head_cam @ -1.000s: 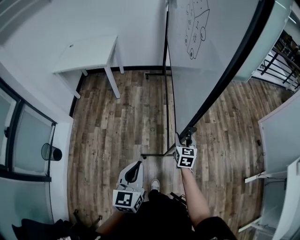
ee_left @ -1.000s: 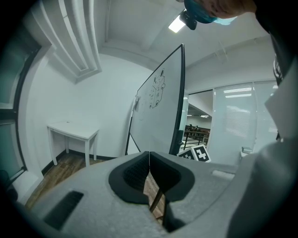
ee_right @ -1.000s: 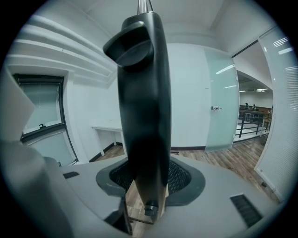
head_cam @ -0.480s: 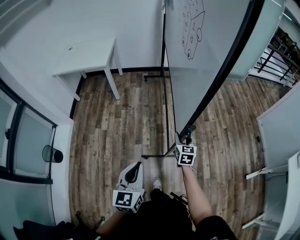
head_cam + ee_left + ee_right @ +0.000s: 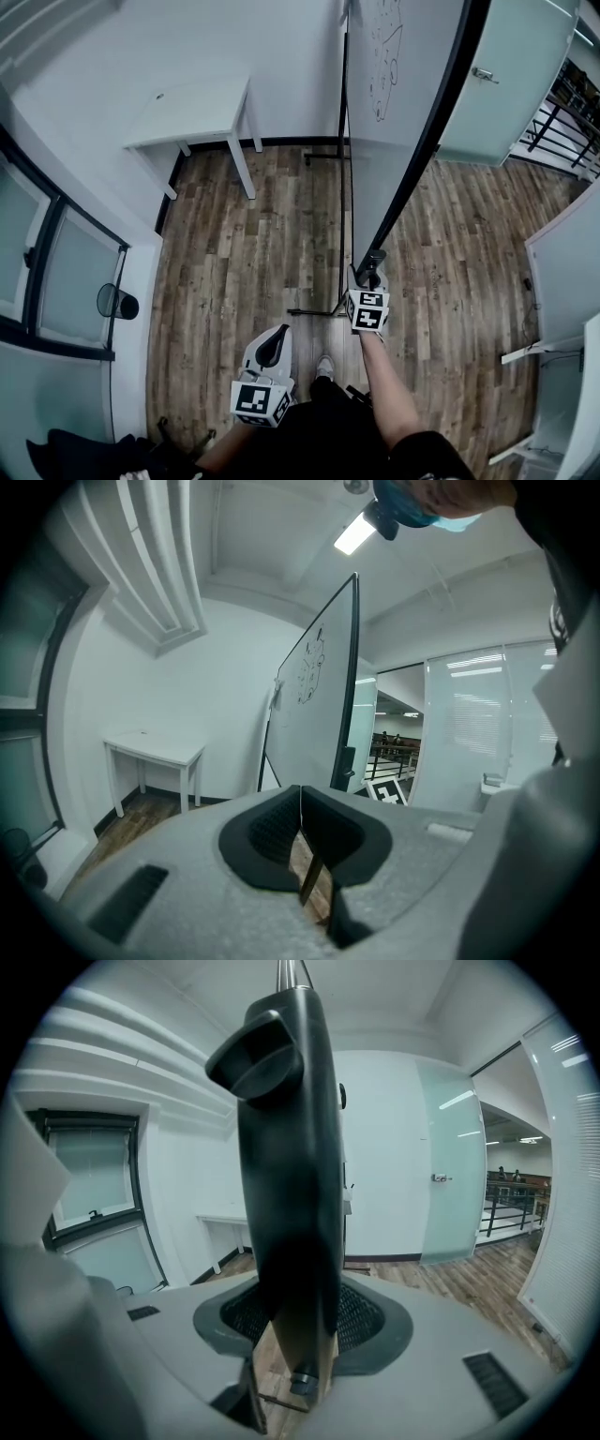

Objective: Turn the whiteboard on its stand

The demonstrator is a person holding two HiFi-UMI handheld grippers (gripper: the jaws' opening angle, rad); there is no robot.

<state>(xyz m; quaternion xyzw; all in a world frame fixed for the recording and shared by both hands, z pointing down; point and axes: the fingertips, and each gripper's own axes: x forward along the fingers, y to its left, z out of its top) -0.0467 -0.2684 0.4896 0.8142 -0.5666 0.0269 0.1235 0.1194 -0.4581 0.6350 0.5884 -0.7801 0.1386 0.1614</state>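
Observation:
The whiteboard [image 5: 373, 159] stands nearly edge-on in the head view, its black frame [image 5: 424, 155] running down to my right gripper [image 5: 372, 269]. That gripper is shut on the frame's lower corner; in the right gripper view the black frame [image 5: 286, 1176] fills the gap between the pads. The stand's black foot [image 5: 317, 310] lies on the wood floor just left of it. My left gripper [image 5: 270, 345] hangs low by the person's body, shut on nothing, apart from the board. In the left gripper view the whiteboard [image 5: 319, 705] rises ahead, with my left gripper [image 5: 301, 829] below it.
A white table [image 5: 192, 112] stands against the far wall left of the board. A black bin [image 5: 117, 302] sits by the glazed wall at left. A frosted door [image 5: 502, 75] is behind the board, a railing [image 5: 567, 117] beyond it, and white desks [image 5: 562, 272] at right.
The board has swung with my right gripper on its corner and shows a narrower face. The frosted door behind it has come into view. My left gripper shifted slightly right.

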